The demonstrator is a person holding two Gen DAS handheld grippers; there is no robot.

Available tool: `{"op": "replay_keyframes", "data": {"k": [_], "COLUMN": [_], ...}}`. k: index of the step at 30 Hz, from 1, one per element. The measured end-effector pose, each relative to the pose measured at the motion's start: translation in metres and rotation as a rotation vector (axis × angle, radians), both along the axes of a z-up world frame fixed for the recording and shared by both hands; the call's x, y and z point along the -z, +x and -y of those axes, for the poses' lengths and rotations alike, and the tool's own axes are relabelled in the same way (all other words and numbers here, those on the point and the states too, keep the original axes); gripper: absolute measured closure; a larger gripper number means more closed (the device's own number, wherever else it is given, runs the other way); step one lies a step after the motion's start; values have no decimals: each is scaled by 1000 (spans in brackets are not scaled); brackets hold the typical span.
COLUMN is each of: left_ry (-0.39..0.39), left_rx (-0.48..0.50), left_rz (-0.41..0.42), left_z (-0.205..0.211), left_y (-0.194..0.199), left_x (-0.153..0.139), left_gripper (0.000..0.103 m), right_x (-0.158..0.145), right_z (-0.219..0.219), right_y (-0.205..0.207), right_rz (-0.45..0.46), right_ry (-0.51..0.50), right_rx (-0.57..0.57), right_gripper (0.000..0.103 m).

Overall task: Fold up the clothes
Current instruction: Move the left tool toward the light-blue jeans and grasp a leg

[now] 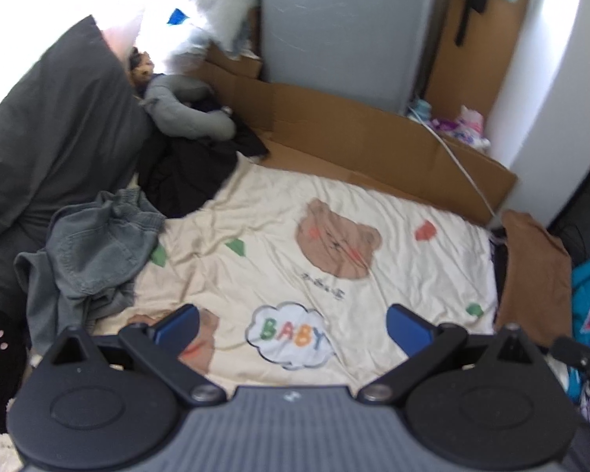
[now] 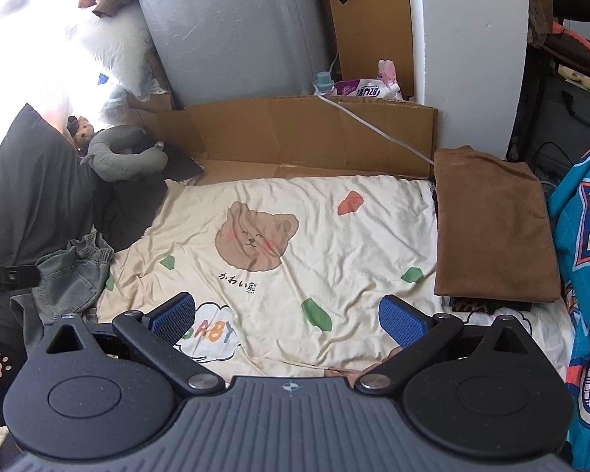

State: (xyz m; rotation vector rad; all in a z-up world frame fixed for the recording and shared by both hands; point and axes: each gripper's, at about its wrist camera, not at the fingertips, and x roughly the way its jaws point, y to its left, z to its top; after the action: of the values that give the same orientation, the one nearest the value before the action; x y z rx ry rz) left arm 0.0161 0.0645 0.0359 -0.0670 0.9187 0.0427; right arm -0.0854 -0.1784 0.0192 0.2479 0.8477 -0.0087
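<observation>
We hold the left gripper (image 1: pixel 291 324) spread wide, its two blue-padded fingers (image 1: pixel 177 324) far apart and grasping nothing, above the cream bedsheet printed with brown bear faces (image 1: pixel 334 204). Our right gripper (image 2: pixel 287 320) is released just as wide, also empty, over the same sheet.

We count one crumpled grey-green denim garment (image 1: pixel 94 251) at the left edge of the left wrist frame, lying loose on the sheet beside one dark grey pillow (image 1: pixel 55 129). One folded brown fleece garment (image 2: pixel 491 236) lies flat at the right of the right wrist frame, resting on a darker patterned piece whose kind we cannot tell. One black garment (image 1: pixel 188 181) is heaped at upper left, near one grey curved neck pillow (image 1: pixel 185 110). One flattened brown cardboard sheet (image 2: pixel 314 133) lines the far edge.
</observation>
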Motion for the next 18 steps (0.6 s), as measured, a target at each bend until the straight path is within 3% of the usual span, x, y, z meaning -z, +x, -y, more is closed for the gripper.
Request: {"op": "replay_keyframes", "data": {"k": [10,18], "left_ry": [27,33], "left_rx": [-54,-104], "left_rz": [24,32], "left_z": [-50,-83], "left_y": [2,5], "left_x": [-4,-1], "left_gripper": [1,9], "right_x": [-2,-5], "right_z": [0,-18], "right_y": [6,15], "right_rz": [3,4], "right_ry": [25,-47], "right_rx": [-19,-69], "right_gripper": [1,1]}}
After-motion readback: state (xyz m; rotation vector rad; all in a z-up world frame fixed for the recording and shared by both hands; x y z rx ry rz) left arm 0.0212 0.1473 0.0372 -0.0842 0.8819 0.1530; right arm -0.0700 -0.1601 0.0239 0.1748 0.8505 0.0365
